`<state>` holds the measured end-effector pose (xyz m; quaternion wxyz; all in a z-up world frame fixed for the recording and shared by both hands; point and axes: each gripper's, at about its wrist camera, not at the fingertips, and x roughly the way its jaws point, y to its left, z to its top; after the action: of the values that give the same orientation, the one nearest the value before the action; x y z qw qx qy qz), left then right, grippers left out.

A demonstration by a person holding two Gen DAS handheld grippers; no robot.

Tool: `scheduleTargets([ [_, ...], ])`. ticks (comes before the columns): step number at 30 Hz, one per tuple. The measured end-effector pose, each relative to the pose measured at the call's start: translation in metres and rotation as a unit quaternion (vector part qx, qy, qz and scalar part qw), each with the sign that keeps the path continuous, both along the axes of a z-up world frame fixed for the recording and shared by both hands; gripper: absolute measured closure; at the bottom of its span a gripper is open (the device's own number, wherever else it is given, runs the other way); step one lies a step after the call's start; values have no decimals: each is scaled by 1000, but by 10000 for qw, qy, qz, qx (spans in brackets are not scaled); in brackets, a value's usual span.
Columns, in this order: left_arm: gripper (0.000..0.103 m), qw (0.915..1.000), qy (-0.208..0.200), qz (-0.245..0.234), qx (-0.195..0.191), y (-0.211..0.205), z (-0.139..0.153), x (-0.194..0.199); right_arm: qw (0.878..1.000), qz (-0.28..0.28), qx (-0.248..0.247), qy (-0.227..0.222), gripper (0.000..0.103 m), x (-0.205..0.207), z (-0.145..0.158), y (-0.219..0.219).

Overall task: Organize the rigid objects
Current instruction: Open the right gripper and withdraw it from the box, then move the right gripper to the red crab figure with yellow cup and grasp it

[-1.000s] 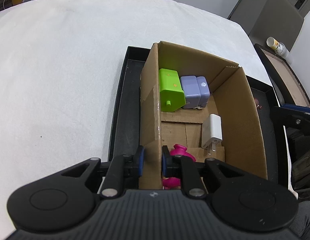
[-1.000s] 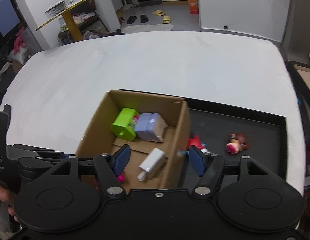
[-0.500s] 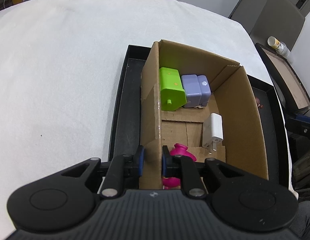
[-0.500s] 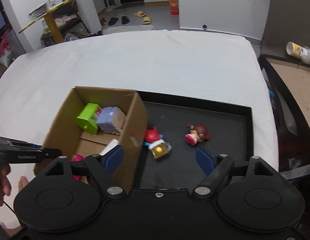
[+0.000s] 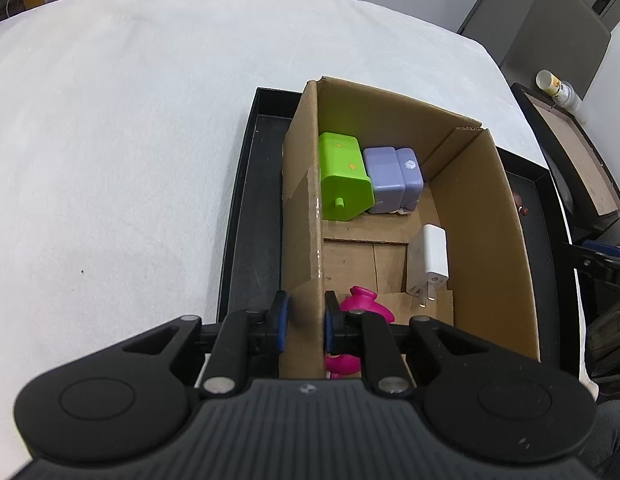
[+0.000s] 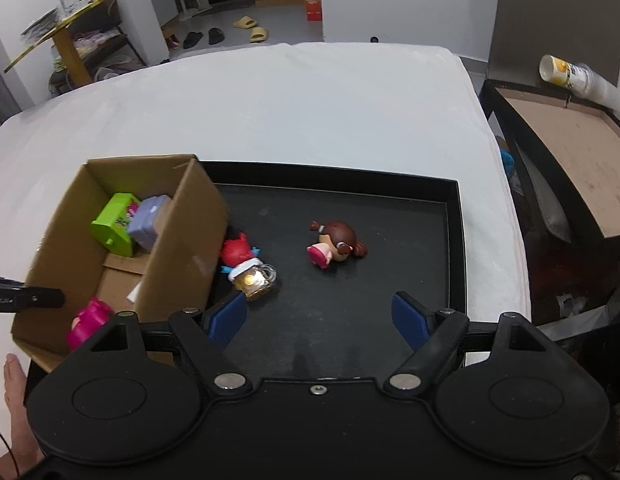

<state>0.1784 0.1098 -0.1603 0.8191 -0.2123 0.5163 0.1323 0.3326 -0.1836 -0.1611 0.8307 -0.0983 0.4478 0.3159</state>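
My left gripper (image 5: 303,322) is shut on the near left wall of the cardboard box (image 5: 302,240). Inside the box lie a green block (image 5: 343,176), a purple block (image 5: 393,178), a white charger (image 5: 431,258) and a pink toy (image 5: 363,304). The box stands on a black tray (image 6: 389,208). My right gripper (image 6: 319,322) hangs open over the tray, nothing between its pads. Ahead of it lie a red-haired figurine with a golden base (image 6: 248,266) beside the box wall and a brown-haired doll (image 6: 335,242) further right.
White cloth (image 5: 130,120) covers the table around the tray. A dark side table (image 6: 569,140) with a tipped cup (image 6: 565,72) stands to the right. A bare hand (image 6: 14,392) shows at the lower left of the right wrist view.
My right gripper has swung right from over the box to over the open tray and come lower, its jaws wider than before. The left gripper and box have stayed put.
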Motion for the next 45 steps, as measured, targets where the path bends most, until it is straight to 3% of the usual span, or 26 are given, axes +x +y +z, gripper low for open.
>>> scheduleTargets([
  [9, 87, 10000, 15, -4, -30, 1, -1, 1, 9997, 220, 50, 98, 25, 4, -20, 22],
  [20, 87, 10000, 11, 18, -14, 2, -1, 1, 9943, 981, -419, -60, 30, 11, -41, 52],
  [27, 87, 10000, 8, 49, 3, 3, 0, 1, 9890, 1427, -392, -28, 34, 13, -53, 60],
  [33, 87, 10000, 9, 51, 4, 3, 0, 0, 9864, 1589, -415, 26, 46, 15, -60, 68],
  [39, 87, 10000, 8, 56, -5, 4, 0, 0, 9848, 1701, -349, 65, 70, 18, -62, 72],
  [45, 87, 10000, 5, 57, -10, 4, -1, 0, 9842, 1721, -410, 47, 72, 12, -59, 70],
])
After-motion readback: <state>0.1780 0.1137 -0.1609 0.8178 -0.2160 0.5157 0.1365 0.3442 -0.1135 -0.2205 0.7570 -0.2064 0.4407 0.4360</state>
